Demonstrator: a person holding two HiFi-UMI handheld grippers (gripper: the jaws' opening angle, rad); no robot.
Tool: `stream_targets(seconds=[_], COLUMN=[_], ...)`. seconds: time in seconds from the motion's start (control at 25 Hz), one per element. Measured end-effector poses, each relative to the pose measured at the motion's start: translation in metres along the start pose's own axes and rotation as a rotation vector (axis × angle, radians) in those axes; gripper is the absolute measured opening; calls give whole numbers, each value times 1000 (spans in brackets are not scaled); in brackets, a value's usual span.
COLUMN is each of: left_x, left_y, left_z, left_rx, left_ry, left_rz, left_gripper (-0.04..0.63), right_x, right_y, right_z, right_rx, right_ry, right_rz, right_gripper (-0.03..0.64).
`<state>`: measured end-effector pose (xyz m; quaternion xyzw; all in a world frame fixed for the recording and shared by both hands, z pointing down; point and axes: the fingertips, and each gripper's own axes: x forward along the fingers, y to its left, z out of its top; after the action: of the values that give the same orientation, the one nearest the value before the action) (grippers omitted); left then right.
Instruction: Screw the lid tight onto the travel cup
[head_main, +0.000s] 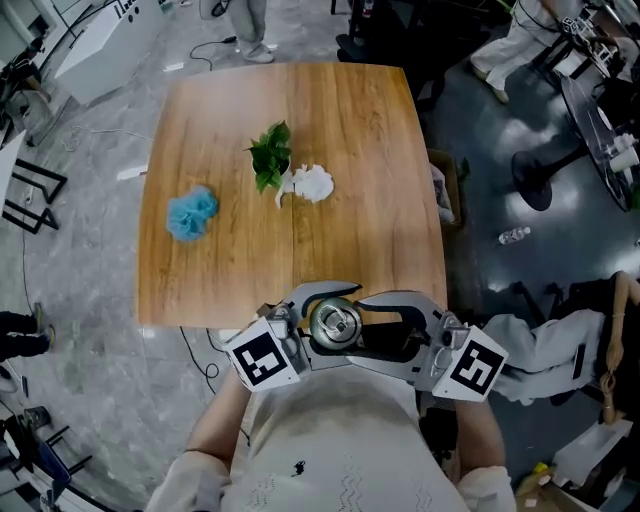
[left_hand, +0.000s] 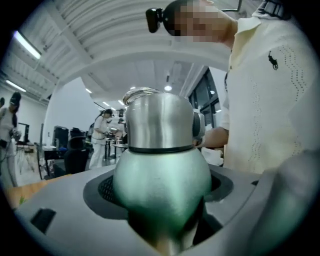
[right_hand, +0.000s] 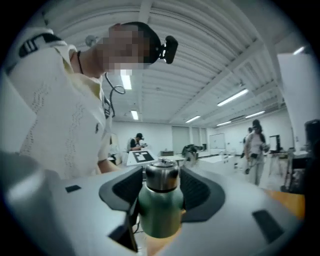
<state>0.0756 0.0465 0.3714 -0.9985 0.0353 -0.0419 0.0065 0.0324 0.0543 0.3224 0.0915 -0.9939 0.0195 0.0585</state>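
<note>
Left gripper (head_main: 300, 322) clamps the cup (left_hand: 160, 175) deep between its jaws; right gripper (right_hand: 161, 186) closes on the lid (right_hand: 161, 175). Hold the cup steady, turn the lid squarely until firm

In front of you stands a light wooden table (head_main: 350, 130), roughly square with rounded corners, its grain running away from you. It rests on a grey, marbled floor (head_main: 90, 300). Three things lie on the tabletop, all in its far-left half. A fluffy blue puff (head_main: 191, 213) sits nearest the left edge, well apart from the other two. Toward the middle lies a green leafy sprig (head_main: 271, 156), its leaves dark against the wood. Just to its right, touching its lower leaves, is a crumpled white lump (head_main: 313, 183); what it is made of cannot be told. The right half of the table and the strip nearest you show only bare wood.
</note>
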Motion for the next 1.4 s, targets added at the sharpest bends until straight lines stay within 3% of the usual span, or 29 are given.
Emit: stream_targets(seconds=[0.08,0.16,0.24,0.36,0.52,0.92,1.04,1.24,1.4], left_x=[5,6,6,8,7,10,13,10,6], left_y=[-16,-22,-17,-11,-15,-19,-9,23,42], left_z=[-4,-4,-1,13,21,20,12,-8,-4], left_rx=[23,4,-13,9,27,-12,-31,34,1], left_ry=[50,57,36,-62,-164,-228,-172,-19,-27], left_rz=[-88,-121,-100,-72,-67,-115,-48,165,273], left_gripper=[405,405,405,405,405,405,405,405,405], right_x=[3,5,6,6,8,-1,-4,-8,-4], right_y=[10,12,8,3,6,2,-4,-21,-33], right_z=[4,7,13,18,19,18,13,1,7], right_rx=[-30,-54,-65,-51,-31,21,12,-25,10], right_ry=[16,7,-29,-77,-79,-137,-125,-45,-101], right_rz=[105,131,98,42,31,-14,-65,-220,-378], right_gripper=[229,252,244,241,239,239,239,239,239])
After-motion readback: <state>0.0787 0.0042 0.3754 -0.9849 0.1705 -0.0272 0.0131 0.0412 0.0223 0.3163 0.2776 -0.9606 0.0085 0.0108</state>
